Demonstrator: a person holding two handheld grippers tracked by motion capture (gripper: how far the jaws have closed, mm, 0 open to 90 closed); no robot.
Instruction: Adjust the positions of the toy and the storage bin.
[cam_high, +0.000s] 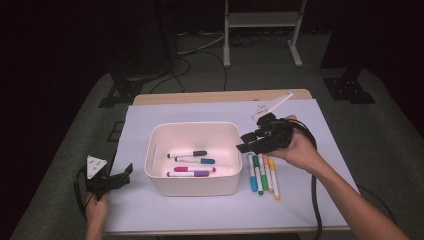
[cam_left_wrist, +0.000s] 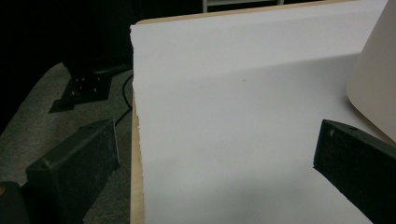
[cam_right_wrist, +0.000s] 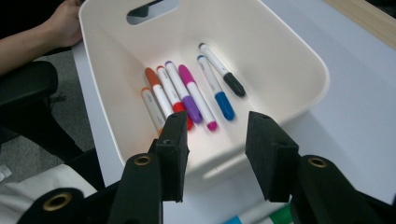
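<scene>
Right gripper (cam_high: 245, 142) sits mid-right of the high view, just off the right rim of the white bin (cam_high: 155, 145), jaws parted about halfway with nothing between them. No earlier frame to compare, so that's as far as I'd read it. In the right gripper view the jaws frame the bin from above its near wall; inside lie several markers: black-capped (cam_right_wrist: 222, 70), blue (cam_right_wrist: 215, 88), pink (cam_right_wrist: 197, 96), purple (cam_right_wrist: 183, 88), red (cam_right_wrist: 169, 93) and orange (cam_right_wrist: 152, 100). Work in hand looks like loading markers into the bin. The ones still to go are the row on the paper (cam_high: 320, 165) at lower right of the bin: blue (cam_high: 252, 172), green (cam_high: 259, 174), a pale one I can't tell the colour of, and yellow-orange (cam_high: 274, 179). Risks from here: those four lie side by side, touching or nearly so, and a half-spread jaw coming down could straddle two at once or nudge a neighbour so it rolls toward the table edge. They're round, so a pinch off-centre may let one pivot and slip out on the way over the rim. The bin is light-looking; clipping its right wall with the gripper or the trailing cable (cam_high: 315, 200) could shove it. Left gripper (cam_high: 117, 180) rests at lower left, jaws wide apart and empty, well clear of the bin, so nothing braces the bin if it gets bumped.
</scene>
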